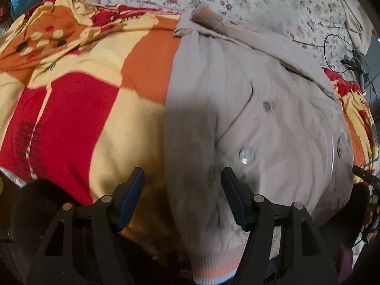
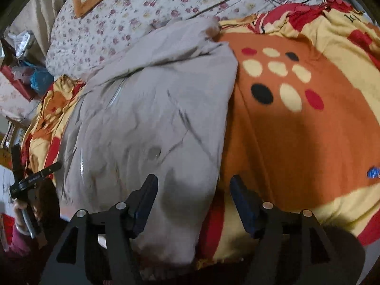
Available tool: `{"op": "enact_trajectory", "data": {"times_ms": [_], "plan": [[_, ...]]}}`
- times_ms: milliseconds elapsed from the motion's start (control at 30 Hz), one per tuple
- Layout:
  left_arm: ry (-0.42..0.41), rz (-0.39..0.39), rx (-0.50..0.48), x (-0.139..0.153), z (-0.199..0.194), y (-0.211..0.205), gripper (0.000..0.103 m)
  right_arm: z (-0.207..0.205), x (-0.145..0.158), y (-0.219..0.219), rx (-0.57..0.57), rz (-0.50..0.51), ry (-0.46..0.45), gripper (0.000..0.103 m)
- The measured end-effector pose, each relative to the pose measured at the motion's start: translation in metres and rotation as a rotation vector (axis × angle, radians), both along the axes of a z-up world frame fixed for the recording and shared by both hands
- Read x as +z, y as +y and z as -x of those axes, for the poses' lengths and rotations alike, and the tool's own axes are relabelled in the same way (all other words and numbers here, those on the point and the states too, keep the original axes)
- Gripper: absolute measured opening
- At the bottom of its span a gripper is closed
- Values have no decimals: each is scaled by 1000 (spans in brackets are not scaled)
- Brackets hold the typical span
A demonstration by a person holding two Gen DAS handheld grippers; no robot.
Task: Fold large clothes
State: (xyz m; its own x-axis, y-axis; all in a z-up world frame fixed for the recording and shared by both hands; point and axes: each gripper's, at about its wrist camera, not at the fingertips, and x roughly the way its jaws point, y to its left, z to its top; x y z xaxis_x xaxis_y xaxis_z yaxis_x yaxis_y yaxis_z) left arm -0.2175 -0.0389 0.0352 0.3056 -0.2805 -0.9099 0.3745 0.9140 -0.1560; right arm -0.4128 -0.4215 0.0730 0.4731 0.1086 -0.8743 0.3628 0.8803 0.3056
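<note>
Two grippers are in my hands, and both point down at the bed. My left gripper [image 1: 182, 178] has its jaws released, with nothing pressed between them. Under it I see the big beige-grey jacket with round snap buttons [image 1: 261, 123]. The jacket lies flat on the fleece blanket with red, orange and yellow blocks [image 1: 78, 99]. From the left wrist camera, the jacket fills the side from 12 o'clock round to 6 o'clock, and the blanket fills the side toward 9 o'clock. One sleeve with an orange striped cuff [image 1: 206, 15] lies folded across the top, at 12 o'clock. The striped hem [image 1: 213, 270] sits at 6 o'clock, between the gripper's arms.

My right gripper [image 2: 193, 190] also has its jaws apart, and they grasp nothing. The jacket's folded edge runs down between its two fingers, but they do not pinch it. From this camera the jacket is at 10 o'clock and the blanket at 2 o'clock. Far off at 12 o'clock lies the white quilt with small pink flowers [image 2: 147, 7]. My other hand [image 2: 21, 213] shows at 8 o'clock.
</note>
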Motion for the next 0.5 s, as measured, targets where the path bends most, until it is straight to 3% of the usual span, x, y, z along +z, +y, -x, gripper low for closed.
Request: {"op": "enact_trajectory", "data": {"times_ms": [233,500], "plan": [[76,29,-17,-15,21,10,66,22,-19,16,74,-65,82,68],[116,24,-35,-24,36,6,66,20,-33,35,163,-132,126,68]]}}
